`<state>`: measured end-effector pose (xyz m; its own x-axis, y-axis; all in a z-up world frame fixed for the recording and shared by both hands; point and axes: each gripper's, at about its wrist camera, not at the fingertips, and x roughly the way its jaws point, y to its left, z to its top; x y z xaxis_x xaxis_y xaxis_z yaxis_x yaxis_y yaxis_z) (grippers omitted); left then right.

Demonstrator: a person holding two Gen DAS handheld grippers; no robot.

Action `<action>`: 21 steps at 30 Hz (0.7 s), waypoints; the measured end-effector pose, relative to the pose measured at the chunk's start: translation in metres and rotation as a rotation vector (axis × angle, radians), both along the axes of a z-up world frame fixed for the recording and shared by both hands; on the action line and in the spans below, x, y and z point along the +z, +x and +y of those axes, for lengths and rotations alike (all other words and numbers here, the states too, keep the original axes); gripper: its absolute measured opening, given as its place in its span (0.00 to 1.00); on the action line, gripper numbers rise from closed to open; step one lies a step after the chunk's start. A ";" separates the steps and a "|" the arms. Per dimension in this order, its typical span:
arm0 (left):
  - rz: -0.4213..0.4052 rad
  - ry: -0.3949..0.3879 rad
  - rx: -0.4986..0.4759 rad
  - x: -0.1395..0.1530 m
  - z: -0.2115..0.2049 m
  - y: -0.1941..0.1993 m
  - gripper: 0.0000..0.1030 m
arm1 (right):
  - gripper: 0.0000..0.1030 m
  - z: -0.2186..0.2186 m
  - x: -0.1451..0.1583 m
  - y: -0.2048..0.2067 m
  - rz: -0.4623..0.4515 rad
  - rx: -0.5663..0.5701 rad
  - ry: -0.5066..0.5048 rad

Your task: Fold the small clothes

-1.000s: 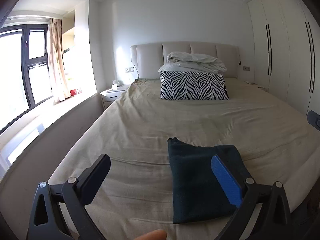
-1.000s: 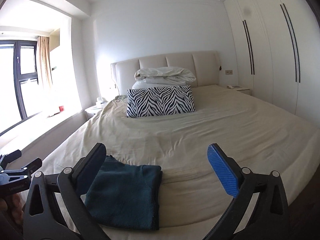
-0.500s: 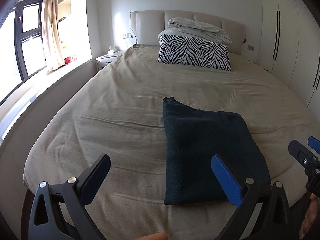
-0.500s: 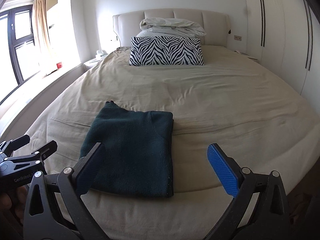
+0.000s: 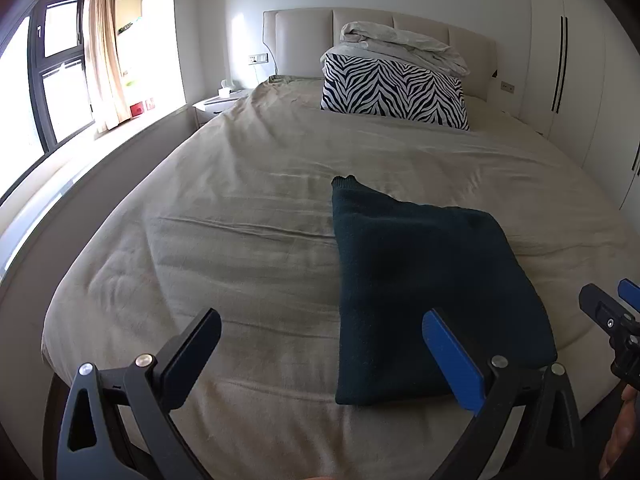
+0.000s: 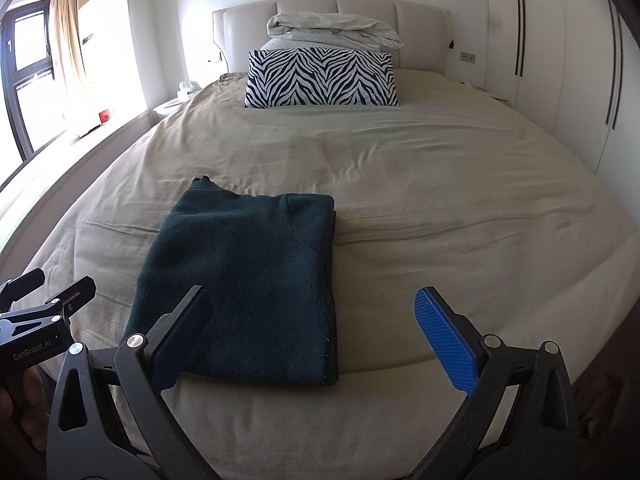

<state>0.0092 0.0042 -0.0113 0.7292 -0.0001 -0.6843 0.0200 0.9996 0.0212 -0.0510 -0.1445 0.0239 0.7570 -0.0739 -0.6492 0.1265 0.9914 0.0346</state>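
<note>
A dark teal fleece garment (image 5: 432,288) (image 6: 248,284) lies folded into a rectangle near the foot of the beige bed (image 5: 248,216) (image 6: 440,200). My left gripper (image 5: 320,352) hangs open above the bed's near edge, its blue finger over the garment's near right corner. My right gripper (image 6: 314,330) is open too, its dark finger over the garment's near left part. Neither holds anything. Each gripper shows at the edge of the other's view.
A zebra-print pillow (image 6: 322,78) and a bundled white duvet (image 6: 332,28) sit at the padded headboard. A window and low sill (image 5: 60,92) run along the left, a nightstand (image 5: 216,104) stands by the bed, white wardrobes (image 6: 560,52) line the right wall.
Both views have risen and tipped down over the bed's foot, so the folded garment now shows larger and more from above. Both grippers stayed open.
</note>
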 end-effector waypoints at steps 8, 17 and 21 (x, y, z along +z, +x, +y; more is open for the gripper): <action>0.002 0.000 0.001 0.000 0.000 0.000 1.00 | 1.00 0.003 -0.002 0.002 0.008 0.009 -0.005; 0.008 -0.003 0.000 -0.004 0.001 0.000 1.00 | 1.00 0.006 -0.003 0.005 0.017 0.008 -0.007; 0.011 -0.005 -0.002 -0.006 0.002 0.000 1.00 | 1.00 0.008 -0.006 0.006 0.023 0.010 -0.006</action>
